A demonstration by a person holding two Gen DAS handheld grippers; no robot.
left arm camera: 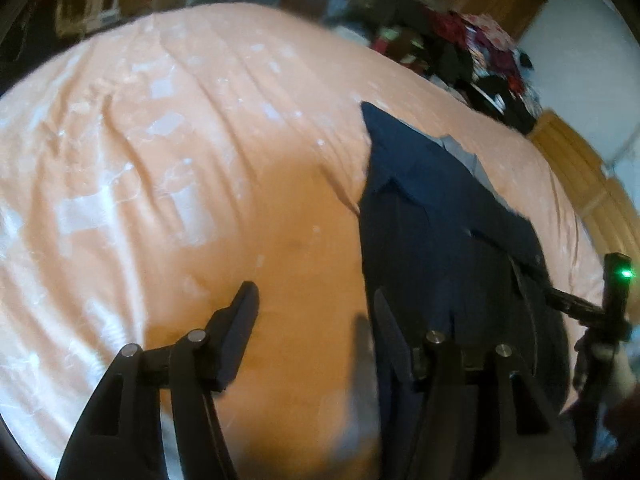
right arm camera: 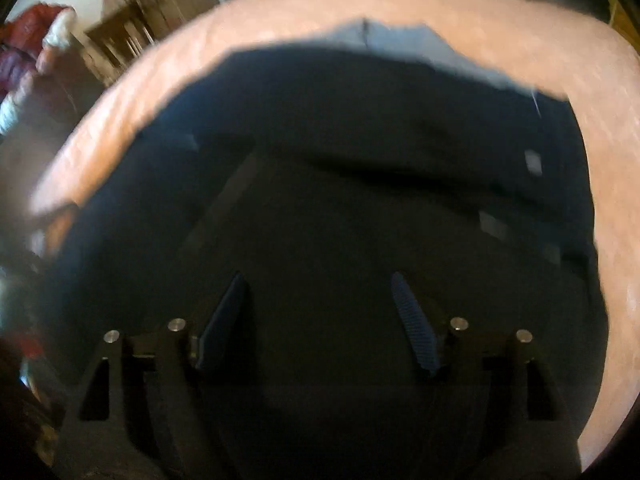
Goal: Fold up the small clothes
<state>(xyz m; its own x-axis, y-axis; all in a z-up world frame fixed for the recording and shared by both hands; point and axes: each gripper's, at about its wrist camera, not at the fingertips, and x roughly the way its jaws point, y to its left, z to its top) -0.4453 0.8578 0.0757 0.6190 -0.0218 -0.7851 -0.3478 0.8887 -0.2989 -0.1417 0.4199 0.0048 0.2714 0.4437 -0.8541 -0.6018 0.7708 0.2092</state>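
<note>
Your left gripper (left arm camera: 316, 300) was wide open at the edge of the dark blue clothes (left arm camera: 432, 216). Your right gripper (right arm camera: 318, 284) gaped wide above them.

**Bed surface: peach sheet, two items on it**

Bed (left arm camera: 192, 128) covered in a peach-orange sheet with a faded white print, creased in long diagonal wrinkles. Dark navy garment (left arm camera: 432, 216) lies spread flat on the right part, a light grey lining or inner layer showing along its far edge. Pile of mixed clothes (left arm camera: 472, 48), reds and blacks, sits at the bed's far right corner, well apart from the navy garment.
</note>
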